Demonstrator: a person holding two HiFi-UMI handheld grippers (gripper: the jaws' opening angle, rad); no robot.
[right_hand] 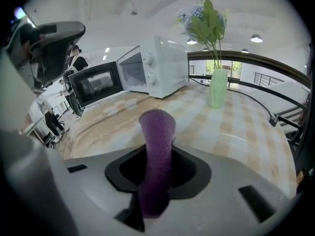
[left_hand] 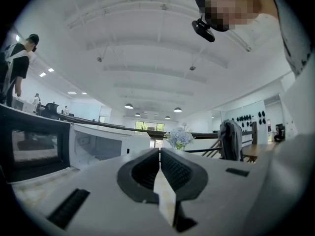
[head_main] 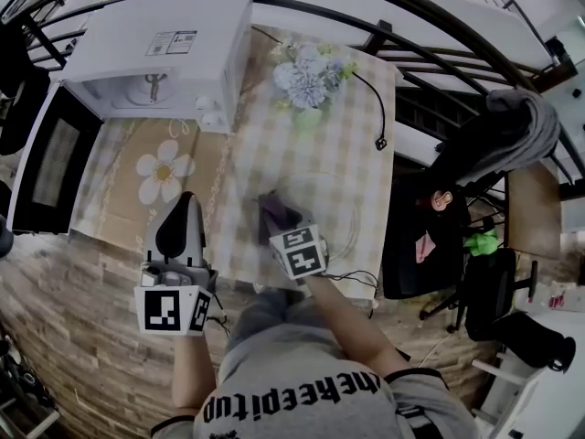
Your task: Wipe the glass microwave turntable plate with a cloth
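Left gripper (head_main: pixel 186 204) above near-left edge of table (head_main: pixel 366 135), jaws pressed together, nothing between. Right gripper (head_main: pixel 279 225) at near edge, centre, clamped on purple cloth (right_hand: pixel 156 151). Glass turntable plate (head_main: pixel 351 234) flat on table just right of cloth, only faint rim showing. Microwave (head_main: pixel 174 44) at far-left corner, door (head_main: pixel 50 158) swung open

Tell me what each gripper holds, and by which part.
The right gripper is shut on the cloth, pinching a bunched fold whose end sticks out past the jaws. The left gripper is shut with nothing in it.
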